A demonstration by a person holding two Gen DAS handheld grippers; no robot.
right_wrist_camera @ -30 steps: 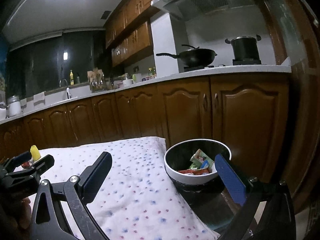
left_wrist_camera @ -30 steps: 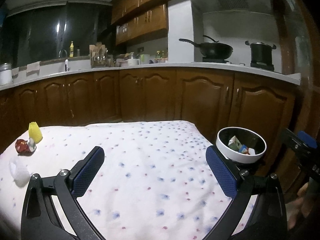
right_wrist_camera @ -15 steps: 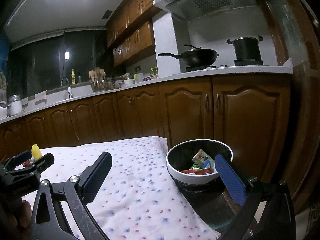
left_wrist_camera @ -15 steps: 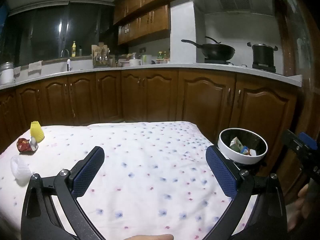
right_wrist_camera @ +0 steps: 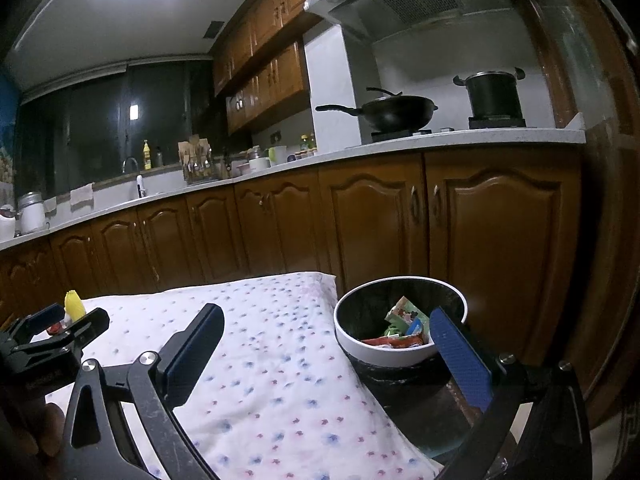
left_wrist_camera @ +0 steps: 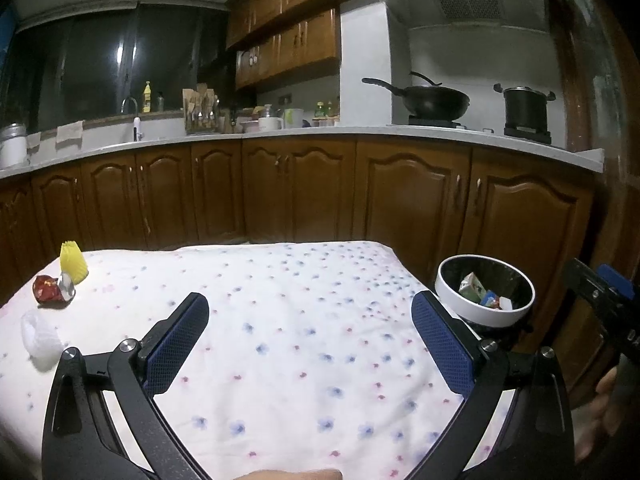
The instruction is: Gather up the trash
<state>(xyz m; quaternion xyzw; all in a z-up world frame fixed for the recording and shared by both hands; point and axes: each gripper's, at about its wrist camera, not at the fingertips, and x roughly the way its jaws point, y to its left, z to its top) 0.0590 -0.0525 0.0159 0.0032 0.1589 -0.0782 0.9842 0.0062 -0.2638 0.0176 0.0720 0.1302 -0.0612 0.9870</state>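
Trash, uncollected: three pieces clustered at the table's far-left corner, about 10 o'clock in the left wrist view.
- Yellow paper cup point(left_wrist_camera: 73, 262), upright with its mouth upward, farthest back.
- Red crumpled wrapper point(left_wrist_camera: 51, 289), just in front of the cup and apparently touching it, silver lining showing.
- White crumpled plastic piece point(left_wrist_camera: 39, 336), nearest the edge, a little apart from the other two.

All three lie well apart from the bin; a judgement: they are the remaining pickups, and sit on the left tool's side.

Trash bin point(left_wrist_camera: 485, 314): round, white rim, dark inside, standing off the table's right edge at 3 o'clock in the left view and at 4 o'clock, close in, in the right view. Its placement beside the table makes a short carry for dropping. Contents: a green-and-white carton point(right_wrist_camera: 402, 312), a red wrapper point(right_wrist_camera: 394, 342), a small blue packet; the lower layers are hidden.

Left gripper point(left_wrist_camera: 310, 344): blue pads spread wide, nothing between them, held low over the middle of the flowered tablecloth point(left_wrist_camera: 300, 360), pointing across the table rather than at the trash.

Right gripper point(right_wrist_camera: 326, 360): likewise spread and empty, its right finger overlapping the bin's near rim in view; whether it touches cannot be told. Judged position: beside the bin, with nothing left to drop.

Background: brown kitchen cabinets point(left_wrist_camera: 300, 192), a wok point(left_wrist_camera: 434, 100) and a stockpot point(left_wrist_camera: 526, 110) on the counter at 1 o'clock.
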